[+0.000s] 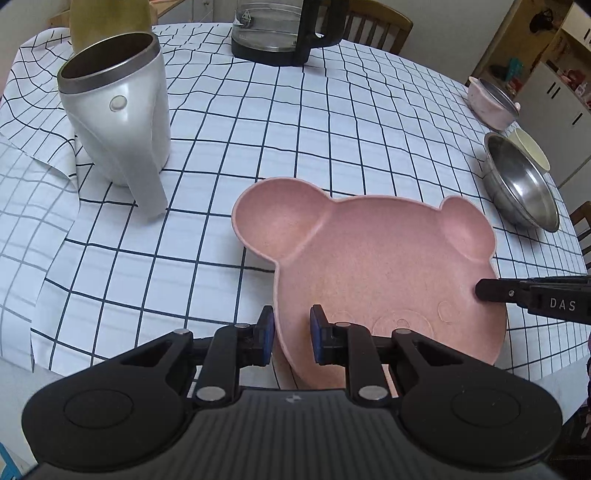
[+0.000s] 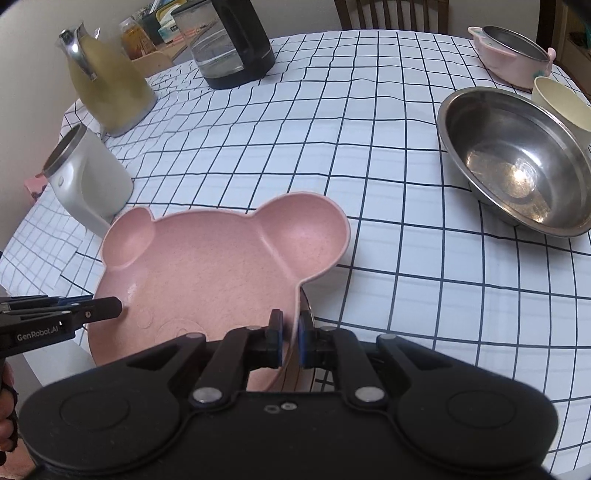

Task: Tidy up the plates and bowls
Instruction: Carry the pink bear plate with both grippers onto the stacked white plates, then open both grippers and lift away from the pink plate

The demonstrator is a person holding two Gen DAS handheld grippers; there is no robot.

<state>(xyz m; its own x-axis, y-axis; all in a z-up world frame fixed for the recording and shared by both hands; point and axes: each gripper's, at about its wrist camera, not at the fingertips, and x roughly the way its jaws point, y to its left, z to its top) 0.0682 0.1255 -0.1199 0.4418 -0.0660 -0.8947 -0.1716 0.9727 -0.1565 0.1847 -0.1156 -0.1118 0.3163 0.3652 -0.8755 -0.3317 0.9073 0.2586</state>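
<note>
A pink bear-shaped plate (image 1: 373,258) (image 2: 207,266) with two ear compartments hangs tilted just above the checked tablecloth (image 1: 221,155), casting a shadow on it. My left gripper (image 1: 291,326) is shut on the plate's near left rim, one blue pad outside the wall and one inside. My right gripper (image 2: 290,332) is shut on the opposite rim, just below the large ear. Each gripper's black tip also shows from the side in the other view: the right gripper (image 1: 480,290) and the left gripper (image 2: 116,306).
A steel bowl (image 1: 524,181) (image 2: 517,158) sits to the right, with a cream cup (image 2: 561,103) and a pink steel-lined bowl (image 2: 513,51) behind it. A white mug (image 1: 118,110) (image 2: 88,177) stands left. A glass kettle (image 1: 280,29) and a yellow jug (image 2: 107,81) stand at the back.
</note>
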